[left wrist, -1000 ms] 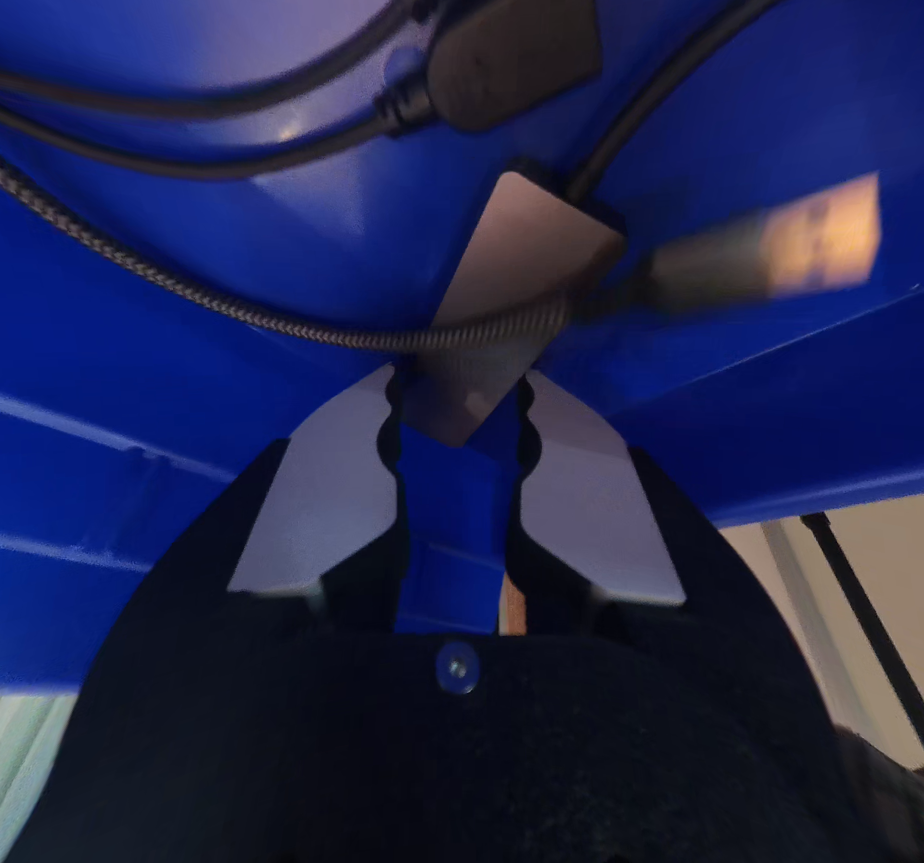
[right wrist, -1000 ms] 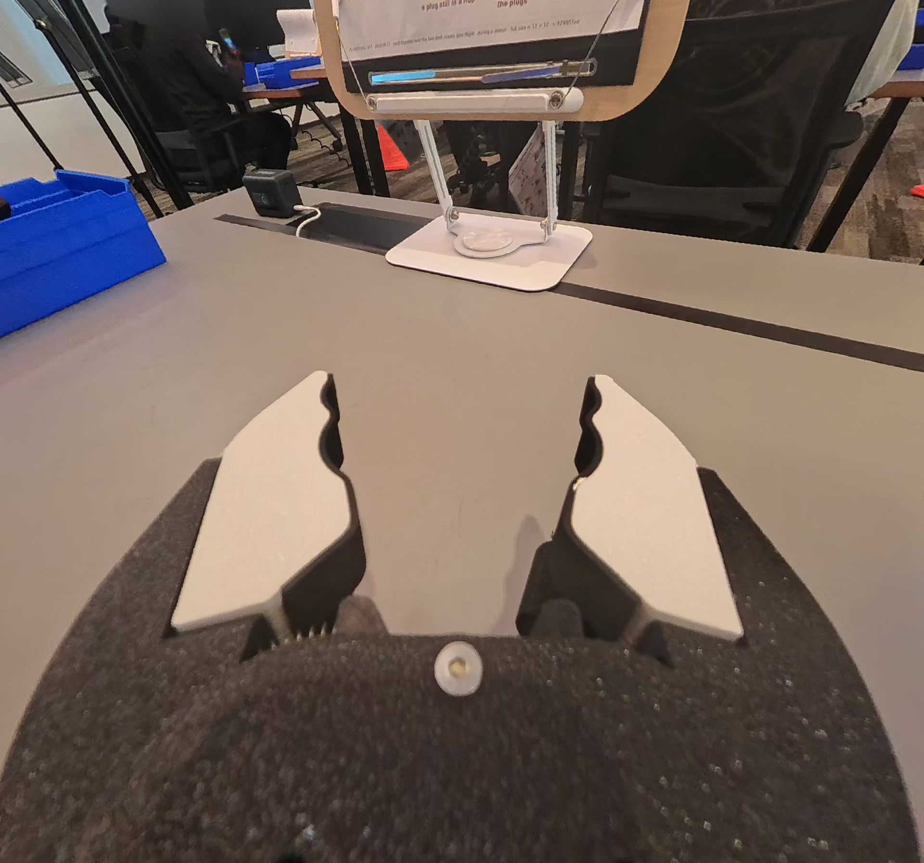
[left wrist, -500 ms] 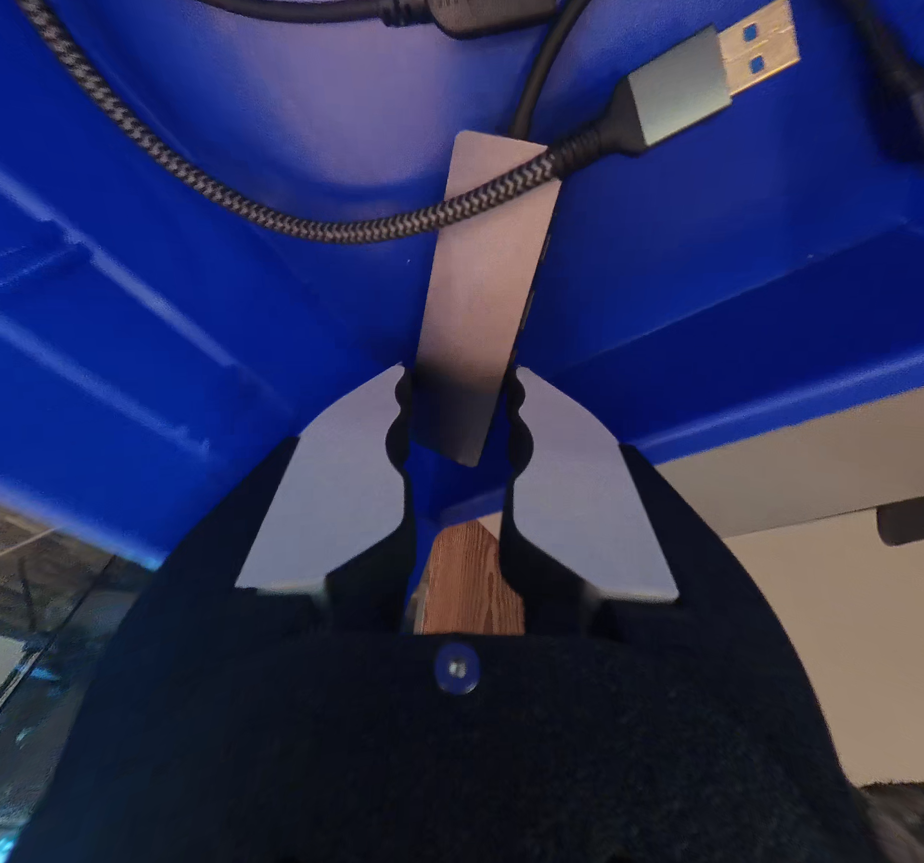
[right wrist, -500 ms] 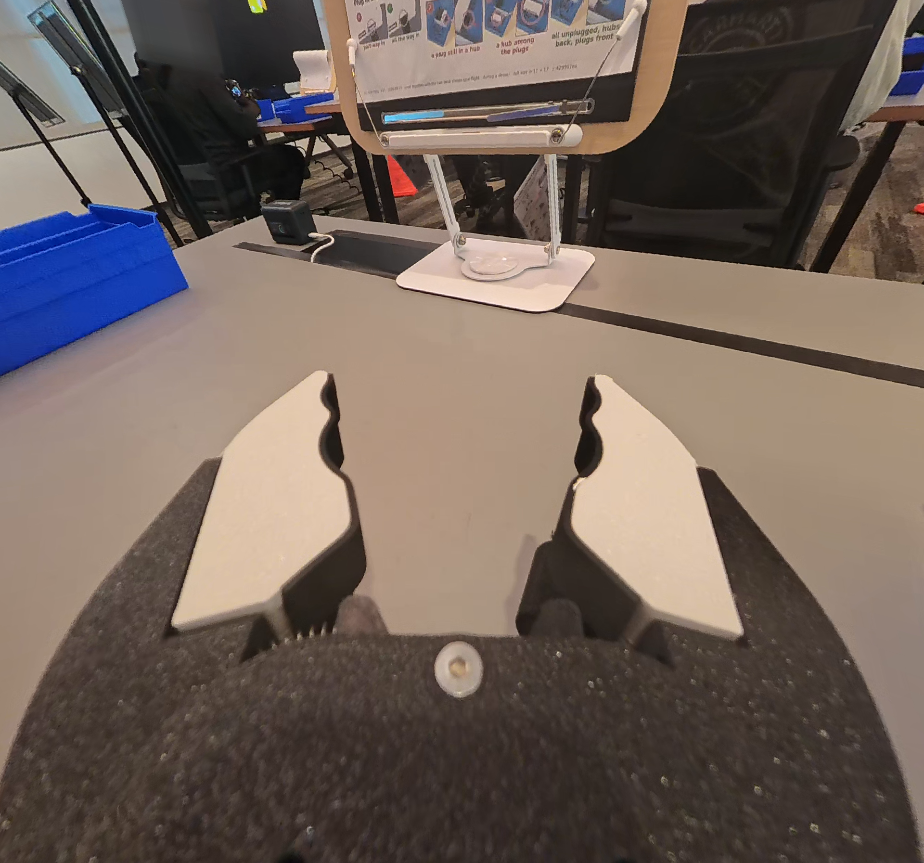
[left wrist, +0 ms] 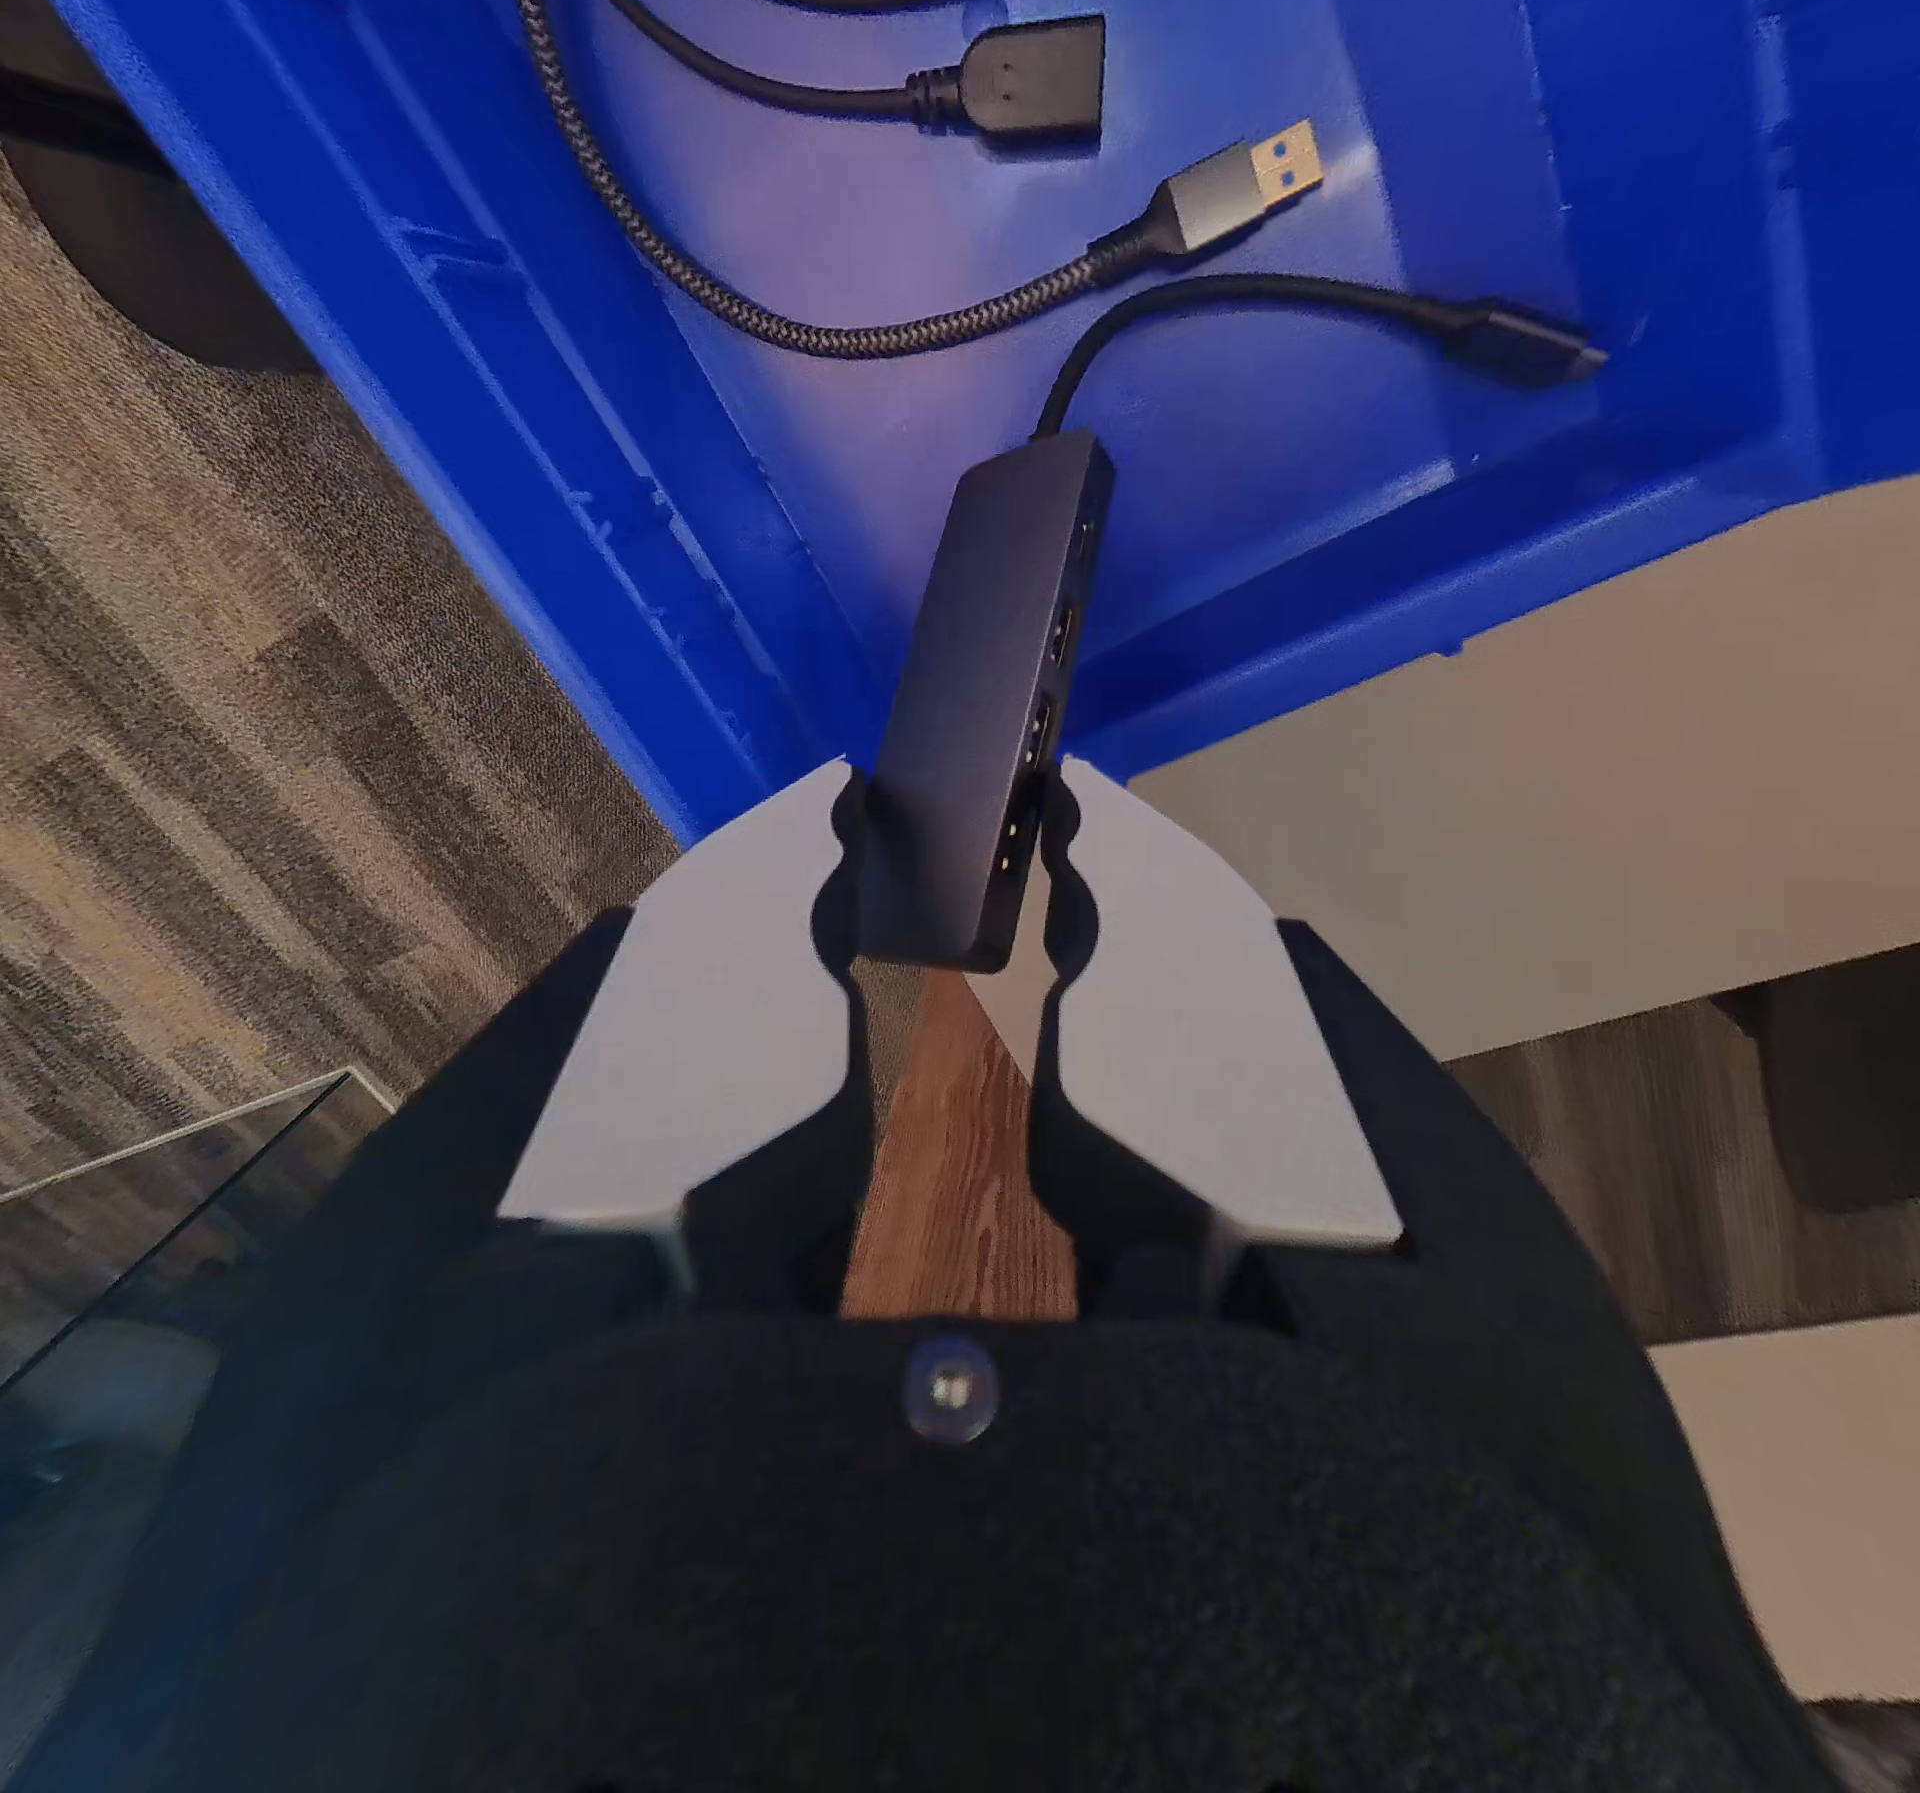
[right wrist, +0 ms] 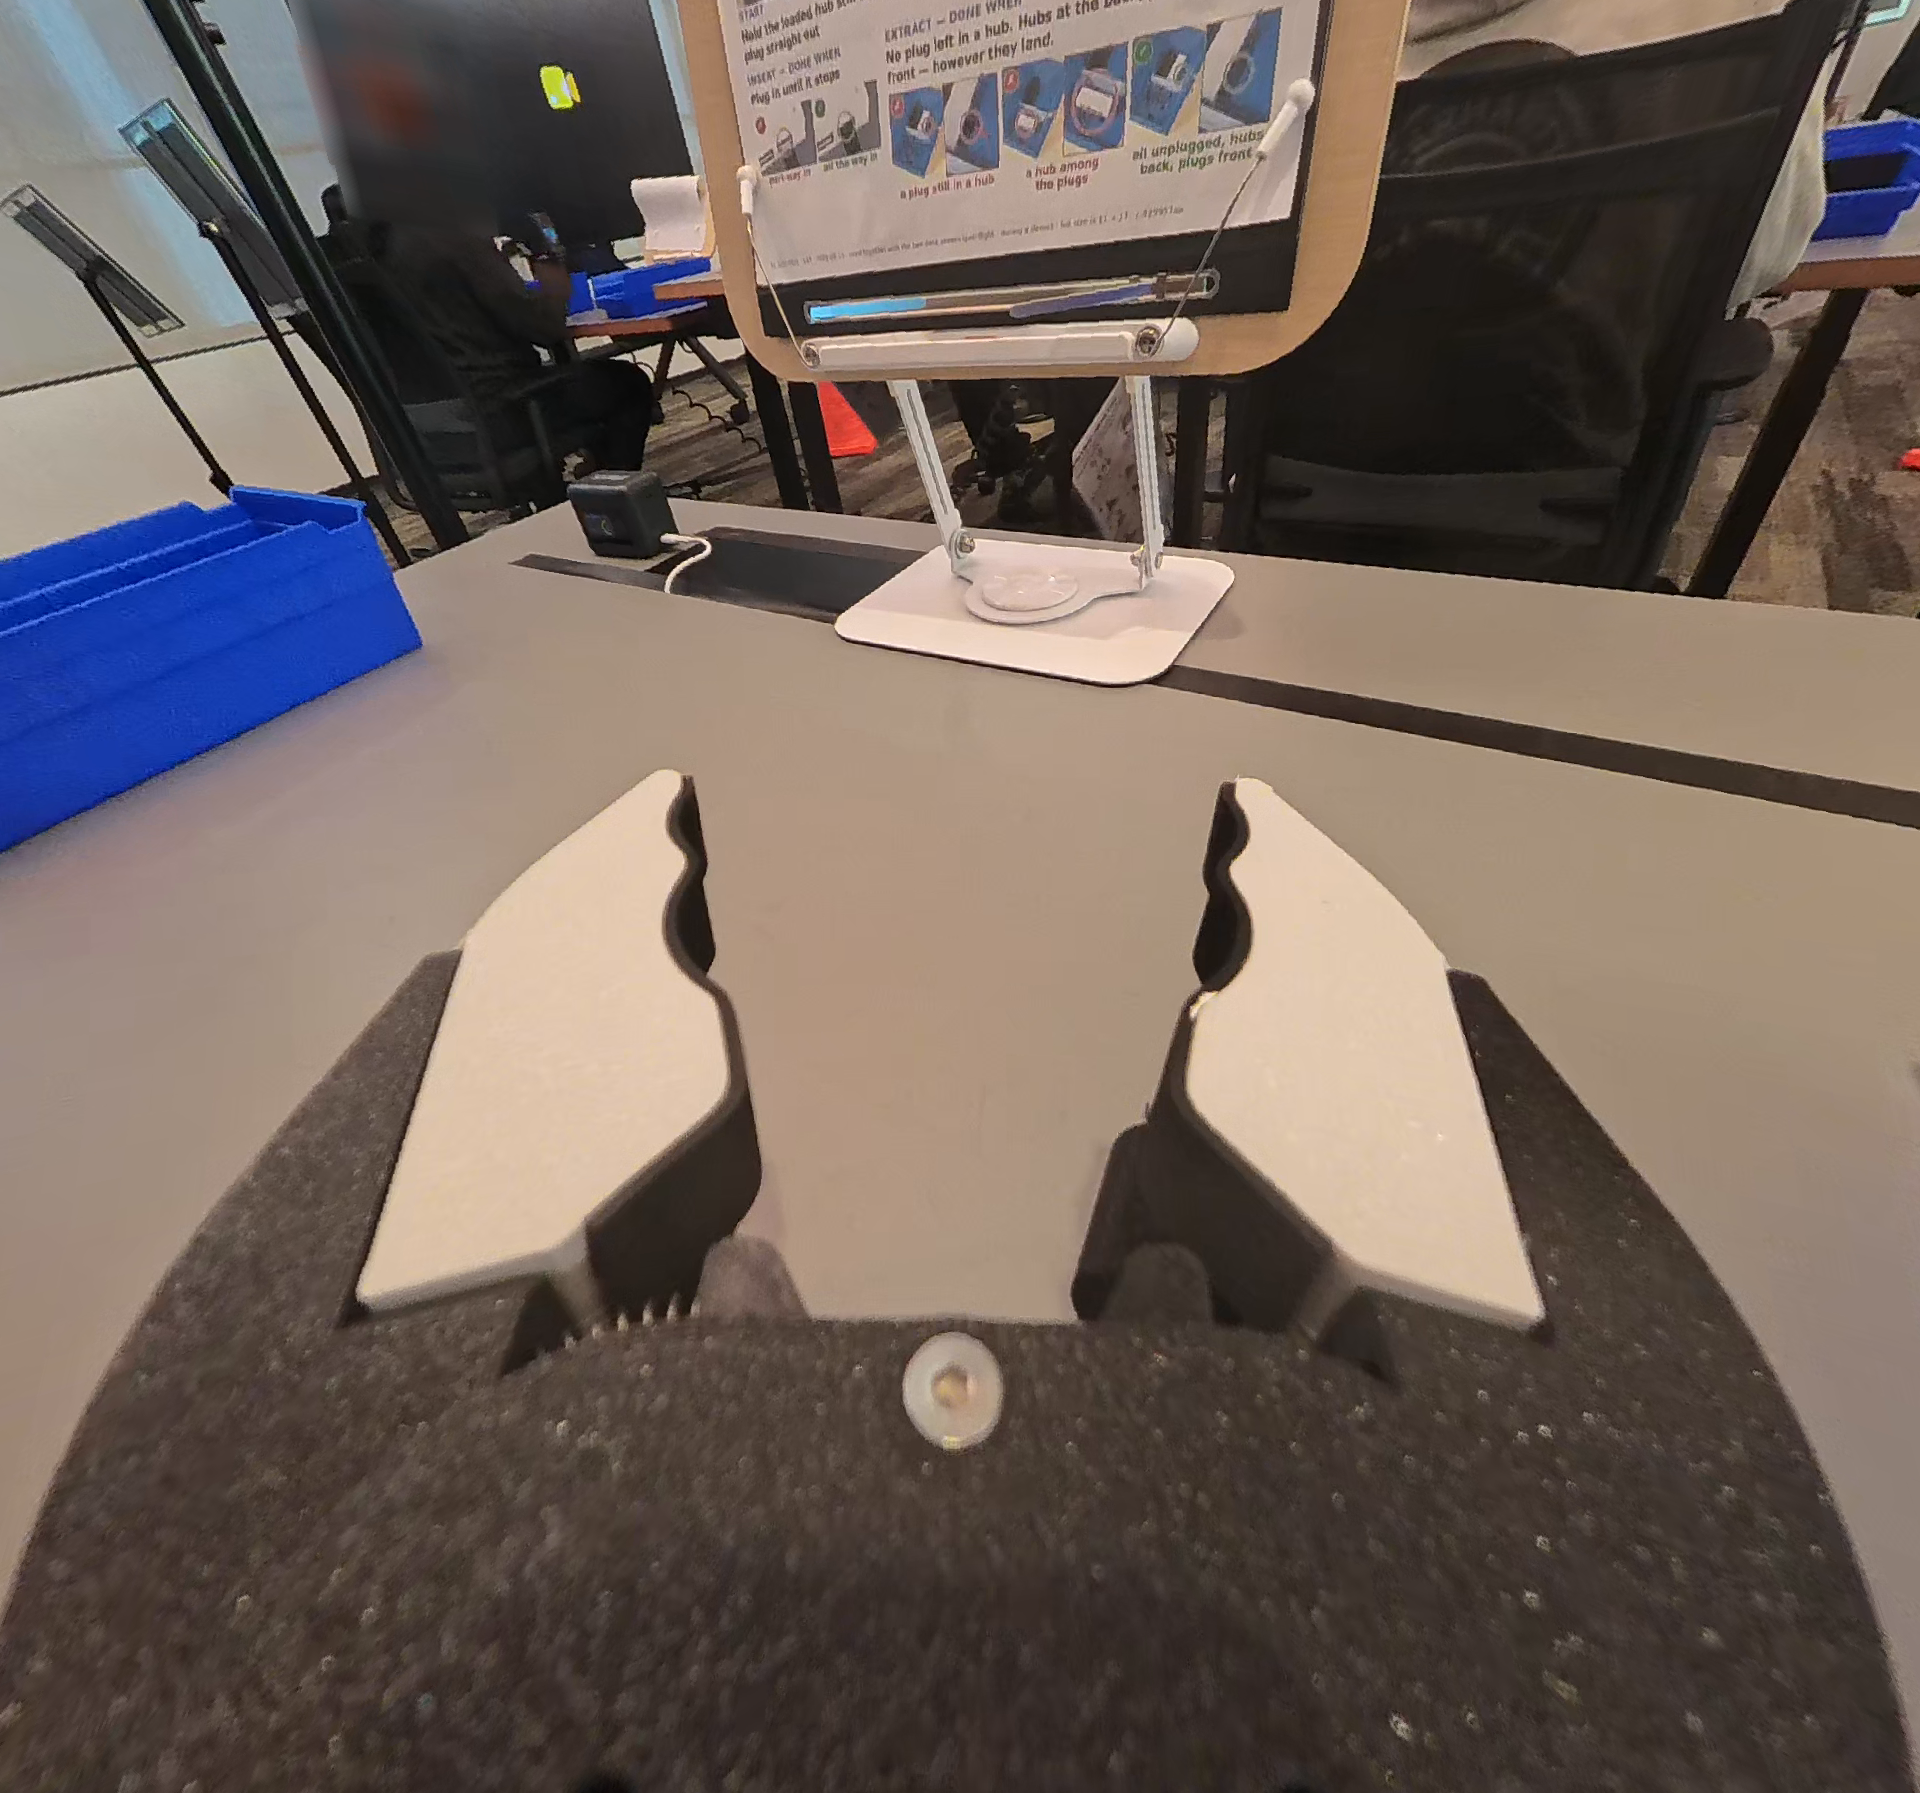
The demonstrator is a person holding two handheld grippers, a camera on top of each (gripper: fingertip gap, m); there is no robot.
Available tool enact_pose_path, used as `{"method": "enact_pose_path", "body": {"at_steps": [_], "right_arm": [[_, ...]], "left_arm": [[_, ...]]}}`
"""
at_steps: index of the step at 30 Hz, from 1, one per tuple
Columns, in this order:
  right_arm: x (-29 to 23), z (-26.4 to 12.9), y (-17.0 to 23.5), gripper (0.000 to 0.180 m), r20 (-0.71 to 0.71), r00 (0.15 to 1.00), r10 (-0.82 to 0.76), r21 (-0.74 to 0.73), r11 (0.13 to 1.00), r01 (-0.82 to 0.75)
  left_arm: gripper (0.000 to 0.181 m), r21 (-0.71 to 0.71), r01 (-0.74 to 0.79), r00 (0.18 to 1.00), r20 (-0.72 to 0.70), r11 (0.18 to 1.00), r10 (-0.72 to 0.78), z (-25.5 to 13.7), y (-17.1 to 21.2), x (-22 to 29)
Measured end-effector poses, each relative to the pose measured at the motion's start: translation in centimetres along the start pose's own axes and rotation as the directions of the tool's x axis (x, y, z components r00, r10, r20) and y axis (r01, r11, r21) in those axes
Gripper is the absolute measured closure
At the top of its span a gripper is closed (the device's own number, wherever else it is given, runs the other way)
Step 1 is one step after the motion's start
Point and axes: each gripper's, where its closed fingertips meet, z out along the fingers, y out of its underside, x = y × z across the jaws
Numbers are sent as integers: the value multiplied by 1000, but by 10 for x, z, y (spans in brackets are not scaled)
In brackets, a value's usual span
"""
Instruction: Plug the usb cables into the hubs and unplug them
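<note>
My left gripper [left wrist: 951, 813] is shut on one end of a slim dark grey USB hub [left wrist: 987, 683] and holds it lifted above the blue bin [left wrist: 468, 216]. The hub's ports face right and its own black cable [left wrist: 1247, 299] trails down into the bin. In the bin lie a braided cable with a silver USB plug [left wrist: 1231, 195] and black cables with black plugs [left wrist: 1013, 86]. My right gripper [right wrist: 956, 876] is open and empty, low over the grey table [right wrist: 935, 767]. The blue bin also shows at the left in the right wrist view [right wrist: 177, 631].
An instruction board on a white stand [right wrist: 1039, 611] stands at the table's far middle, with a small black box [right wrist: 623, 512] and white cord to its left. Chairs, other tables and a seated person are behind. Carpet floor [left wrist: 208, 808] lies left of the bin. Left tips to right tips: about 75 centimeters.
My left gripper has lifted the hub up and out of the bin, pulling away from the cables. The right gripper has stayed open, edging slightly forward and tilting.
</note>
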Motion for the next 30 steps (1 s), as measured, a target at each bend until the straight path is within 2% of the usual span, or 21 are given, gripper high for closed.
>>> {"method": "enact_pose_path", "body": {"at_steps": [1,2,9,15,21,25,27,30], "right_arm": [[0,0,0,89,1,1000,2,2,1000,-2],[0,0,-1,89,2,1000,4,3,1000,-4],[0,-1,-2,89,5,1000,8,11,1000,-8],[4,-1,-1,89,0,1000,23,15,1000,-23],[3,1,2,89,2,1000,17,-1,1000,-17],[3,2,3,89,2,1000,14,-5,1000,-14],[2,3,4,89,1,1000,12,-7,1000,-12],[2,2,3,89,-2,1000,1,-6,1000,-1]], "left_arm": [[153,25,-2,1000,0,1000,2,-5,0,1],[171,52,-3,1000,4,999,3,-10,-1,2],[170,106,18,1000,22,994,-21,-22,3,3],[171,275,-8,998,56,961,-8,-60,-30,10],[171,434,-105,976,219,895,8,-136,-80,13],[171,584,-209,956,289,784,39,-190,-131,43],[170,623,-284,940,331,729,84,-201,-162,71],[171,650,-415,901,393,636,186,-191,-214,130]]}}
